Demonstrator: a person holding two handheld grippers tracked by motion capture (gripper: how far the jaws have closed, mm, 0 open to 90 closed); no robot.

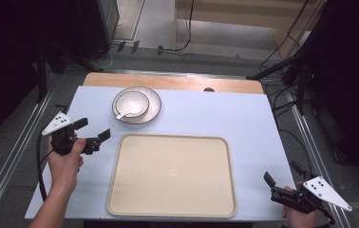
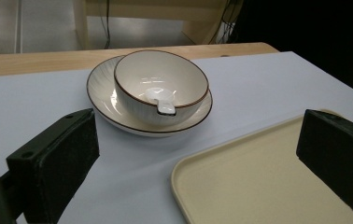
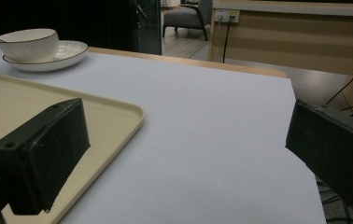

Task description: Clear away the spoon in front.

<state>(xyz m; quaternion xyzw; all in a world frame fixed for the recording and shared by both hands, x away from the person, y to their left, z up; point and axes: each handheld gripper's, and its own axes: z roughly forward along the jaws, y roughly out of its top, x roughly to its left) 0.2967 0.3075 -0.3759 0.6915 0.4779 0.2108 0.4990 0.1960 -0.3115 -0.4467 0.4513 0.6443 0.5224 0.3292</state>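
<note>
Jaws on the left gripper (image 1: 91, 131) and right gripper (image 1: 273, 186) stand spread, empty. Approach step, apparently: the left aims at the bowl (image 2: 161, 85), which holds a spoon (image 2: 164, 102) and sits on a plate (image 2: 101, 100) near the table's far left edge. The tray (image 1: 172, 175) holds nothing.

The bowl (image 2: 160, 86) and saucer (image 2: 102, 88) look like glossy glazed ceramic. The beige tray (image 1: 172, 175) looks like matt plastic. The table edge (image 1: 168, 81) is wood.

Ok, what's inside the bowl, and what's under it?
Inside the bowl lies a white spoon, its handle over the rim. The bowl sits on a plate; the plate's centre is covered by the bowl.
</note>
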